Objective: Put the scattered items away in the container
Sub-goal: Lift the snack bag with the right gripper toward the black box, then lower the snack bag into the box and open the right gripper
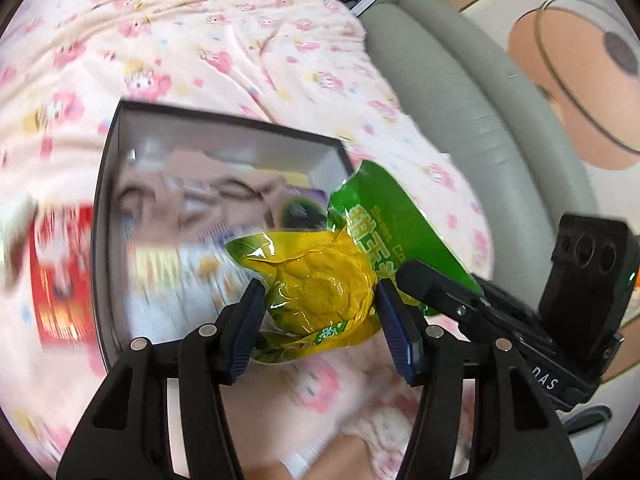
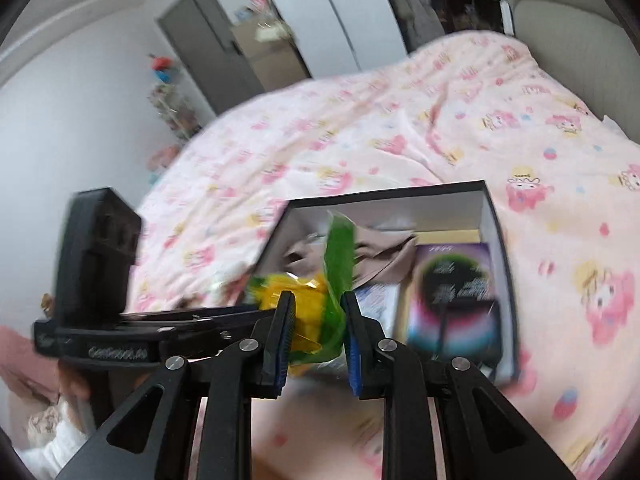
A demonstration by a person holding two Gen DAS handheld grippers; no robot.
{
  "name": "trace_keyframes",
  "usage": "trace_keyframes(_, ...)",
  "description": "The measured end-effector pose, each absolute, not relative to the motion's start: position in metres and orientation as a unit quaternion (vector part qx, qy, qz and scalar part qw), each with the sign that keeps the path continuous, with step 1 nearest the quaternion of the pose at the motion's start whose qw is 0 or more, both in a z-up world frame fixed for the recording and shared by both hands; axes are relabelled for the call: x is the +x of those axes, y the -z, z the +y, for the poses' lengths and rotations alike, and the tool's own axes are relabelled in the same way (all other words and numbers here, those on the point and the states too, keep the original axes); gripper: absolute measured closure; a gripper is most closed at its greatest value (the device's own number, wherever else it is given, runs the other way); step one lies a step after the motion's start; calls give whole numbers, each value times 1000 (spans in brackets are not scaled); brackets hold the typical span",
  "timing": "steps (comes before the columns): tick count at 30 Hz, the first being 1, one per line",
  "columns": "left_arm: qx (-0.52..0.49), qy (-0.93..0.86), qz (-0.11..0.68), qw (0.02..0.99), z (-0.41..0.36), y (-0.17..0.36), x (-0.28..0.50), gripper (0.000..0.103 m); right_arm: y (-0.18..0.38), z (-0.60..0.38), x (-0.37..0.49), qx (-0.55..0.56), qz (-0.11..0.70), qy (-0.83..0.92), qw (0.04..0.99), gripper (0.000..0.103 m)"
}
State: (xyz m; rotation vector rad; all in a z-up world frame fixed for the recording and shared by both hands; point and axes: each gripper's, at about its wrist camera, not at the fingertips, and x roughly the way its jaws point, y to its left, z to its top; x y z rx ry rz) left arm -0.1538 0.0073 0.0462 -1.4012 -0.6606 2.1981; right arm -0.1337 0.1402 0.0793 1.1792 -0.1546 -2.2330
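Observation:
My left gripper [image 1: 318, 300] is shut on the yellow bulging part of a green and yellow snack bag [image 1: 316, 284], held above the near right corner of an open dark box [image 1: 105, 184] on the bed. My right gripper [image 2: 318, 336] is shut on the green end of the same snack bag [image 2: 338, 256] from the other side. The box [image 2: 500, 232] holds a beige cloth [image 2: 384, 256], a purple package [image 2: 456, 300] and other blurred items. The right gripper's body [image 1: 512, 312] shows at the right of the left wrist view.
A pink cartoon-print blanket [image 1: 224, 40] covers the bed. A red packet [image 1: 60, 280] lies left of the box. A grey padded headboard [image 1: 472, 92] runs along the right. A door [image 2: 208, 40] and shelves [image 2: 172, 108] stand beyond the bed.

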Motion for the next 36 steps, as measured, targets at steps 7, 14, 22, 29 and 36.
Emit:
trace_keyframes(7,-582,-782,-166,152,23,13,-215,45,1,134,-195,522,-98,801,278,83)
trace_keyframes(14,-560,-809,-144,105,4,14,-210,42,7,133,-198,525,-99,803,266,83)
trace_keyframes(22,-538,-812,-182,133,-15,10,-195,43,-17,159,-193,453,-163,840,249,83)
trace_keyframes(29,-536,-825,-146,105,2,13,-193,44,-17,164,-193,455,-96,873,147,83)
trace_keyframes(36,-524,-829,-167,104,-5,9,-191,46,12,126,-207,535,-100,808,225,83)
